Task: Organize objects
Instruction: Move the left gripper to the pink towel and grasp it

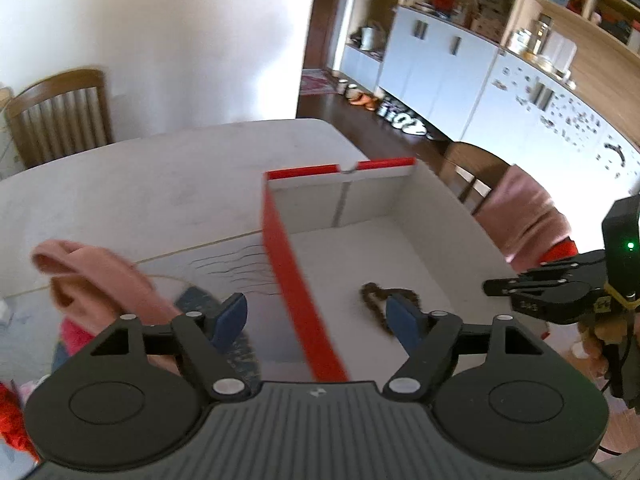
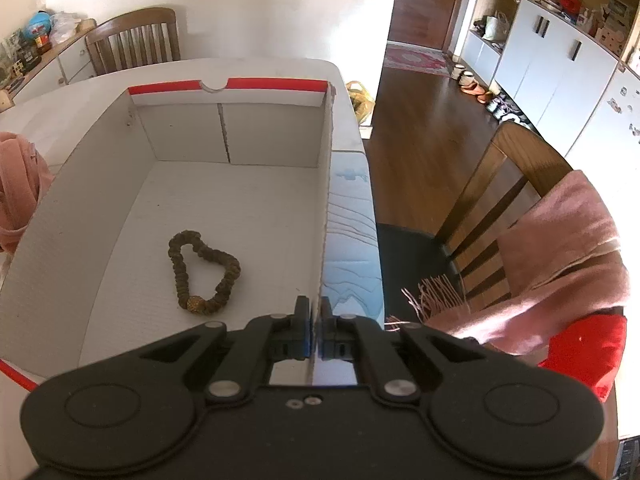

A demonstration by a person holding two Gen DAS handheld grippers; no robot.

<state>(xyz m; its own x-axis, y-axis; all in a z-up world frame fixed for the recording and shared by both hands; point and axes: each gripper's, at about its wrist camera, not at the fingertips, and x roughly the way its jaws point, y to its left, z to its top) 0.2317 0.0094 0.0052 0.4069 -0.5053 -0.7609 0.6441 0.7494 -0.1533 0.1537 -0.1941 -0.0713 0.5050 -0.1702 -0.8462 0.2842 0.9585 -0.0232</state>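
Beads strung into a brown bracelet (image 2: 204, 270) lie flat on the floor of the red-and-white box (image 2: 276, 128), at about 7 o'clock from the middle of its floor in the right wrist view, touching no wall. It looks already put away, so the box probably serves as the collecting place. The right claw (image 2: 315, 330) is closed on the box's right wall, one pad inside and one outside, probably to steady the box on the counter (image 1: 140, 184). The left claw (image 1: 318, 318) hangs above the box's left red wall with its jaws apart and nothing between them. At 9 o'clock from that claw, outside the box, a pink cloth (image 1: 96, 280) lies on the counter, likely the next item. A pink scarf (image 2: 568, 248) drapes over a chair (image 2: 504, 168) at 3 o'clock.
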